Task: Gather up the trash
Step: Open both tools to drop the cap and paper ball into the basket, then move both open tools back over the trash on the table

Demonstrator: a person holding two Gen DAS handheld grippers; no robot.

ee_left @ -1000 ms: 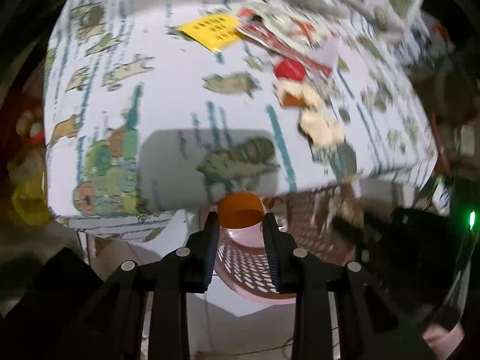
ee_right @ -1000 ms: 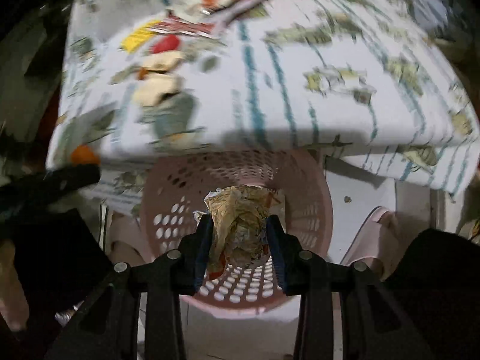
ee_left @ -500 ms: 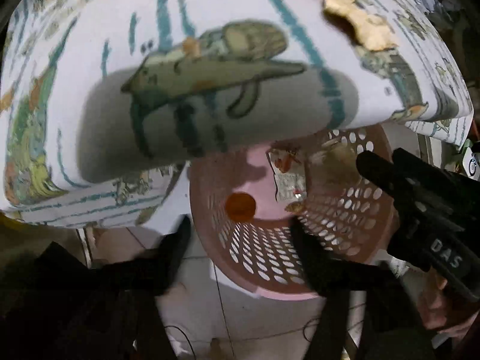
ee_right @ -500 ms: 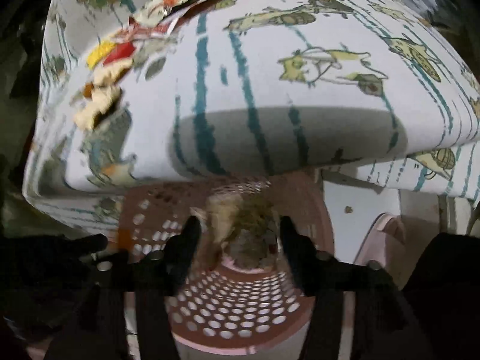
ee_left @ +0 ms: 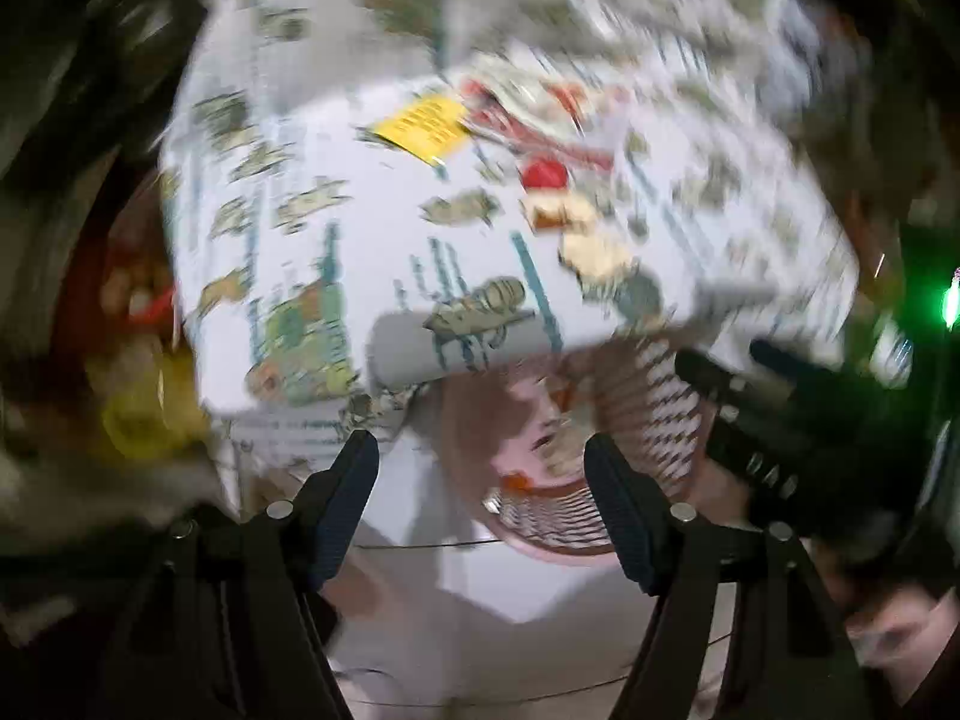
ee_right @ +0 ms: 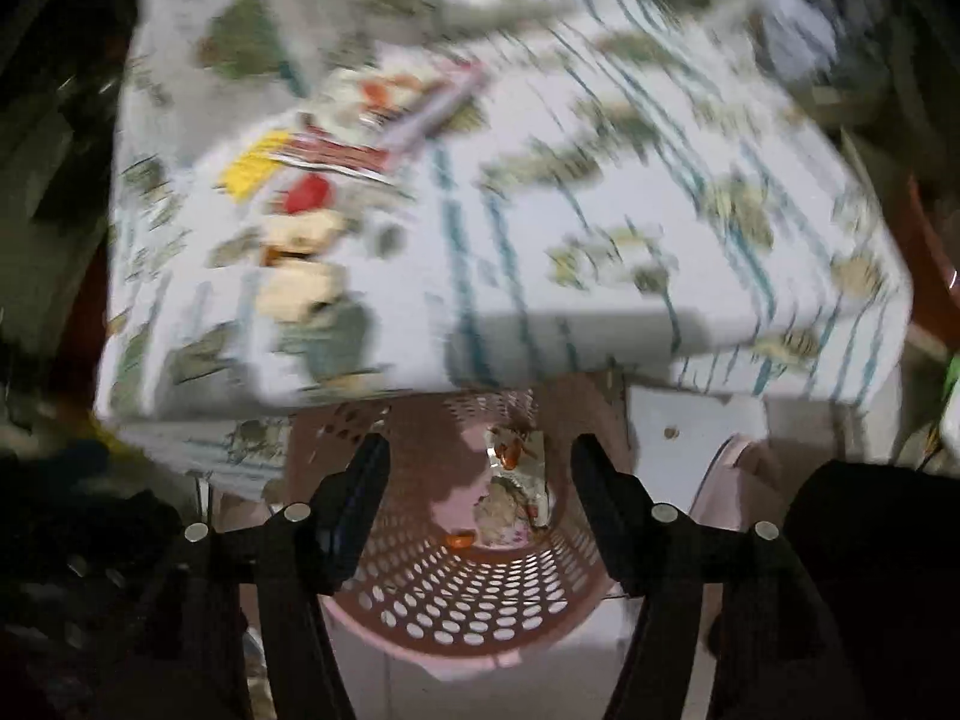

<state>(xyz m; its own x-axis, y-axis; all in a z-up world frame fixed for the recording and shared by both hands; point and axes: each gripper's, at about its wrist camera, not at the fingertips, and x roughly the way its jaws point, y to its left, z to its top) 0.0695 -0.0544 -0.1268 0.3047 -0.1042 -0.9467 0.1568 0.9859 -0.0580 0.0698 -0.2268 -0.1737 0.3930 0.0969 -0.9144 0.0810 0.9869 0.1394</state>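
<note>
Gaping empty above the pink basket [ee_right: 480,606]: left tongs [ee_left: 480,498], right tongs [ee_right: 477,492].

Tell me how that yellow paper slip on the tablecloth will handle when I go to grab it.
The yellow slip lies flat on the tablecloth, so it is probably thin and floppy and hard to pinch from above. It looks light and may slide on the cloth. The blur hides its edges.

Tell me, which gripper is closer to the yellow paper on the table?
Left. The left gripper faces the yellow paper straight ahead; the right gripper, jaws closing on nothing, has it off to its left.
</note>
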